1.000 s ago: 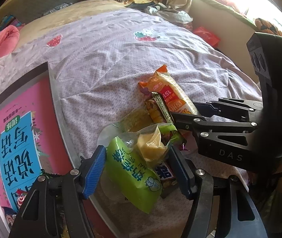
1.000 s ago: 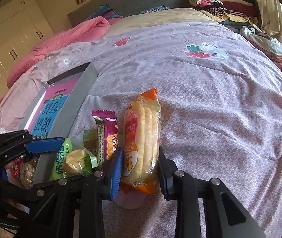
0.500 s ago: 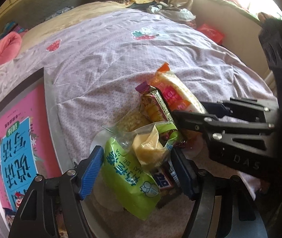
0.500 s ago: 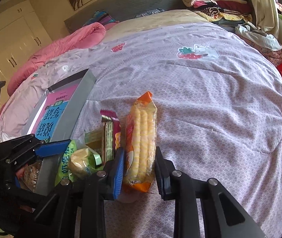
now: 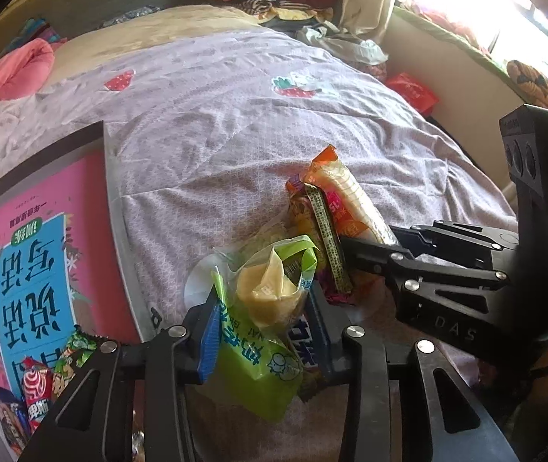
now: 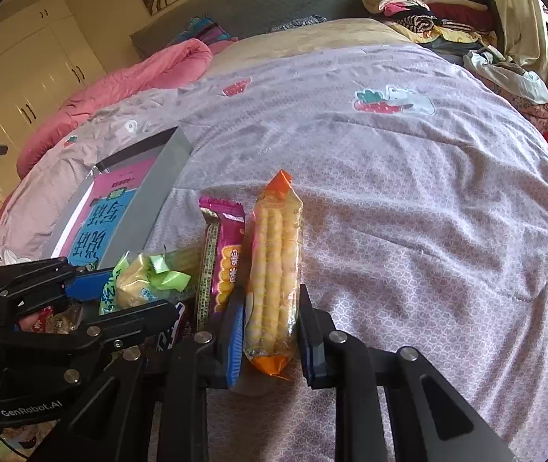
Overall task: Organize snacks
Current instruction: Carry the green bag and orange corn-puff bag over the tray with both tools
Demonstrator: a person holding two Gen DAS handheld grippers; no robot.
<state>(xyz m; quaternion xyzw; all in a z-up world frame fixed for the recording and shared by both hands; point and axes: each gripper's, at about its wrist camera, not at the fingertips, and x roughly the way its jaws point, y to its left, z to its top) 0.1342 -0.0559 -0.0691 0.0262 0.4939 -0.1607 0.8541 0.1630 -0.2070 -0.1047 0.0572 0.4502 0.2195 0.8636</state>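
Bedspread (image 6: 408, 200) lies open beyond the snacks; grey tray (image 6: 158, 192) blocks left.

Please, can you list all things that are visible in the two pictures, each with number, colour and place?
Green pack: one, lime green with a yellow snack inside, between the left claw's fingers.
Corn sticks: one pack, orange and yellow, between the right claw's fingers.
Pink bar: one, magenta, on the bedspread beside the corn sticks.
Box: one, grey walls, on the bed; a pink and blue book and a few small snacks lie in it.
Bedspread: one, lilac with strawberry patches.
Pink quilt: one, at the bed's far side.
Folded clothes: one pile, mixed colours, far corner.
Red bag: one, beside the bed.
Left claw: black with blue pads; it has just been closing on the green pack.
Right claw: black with blue pads, shut on the corn sticks.
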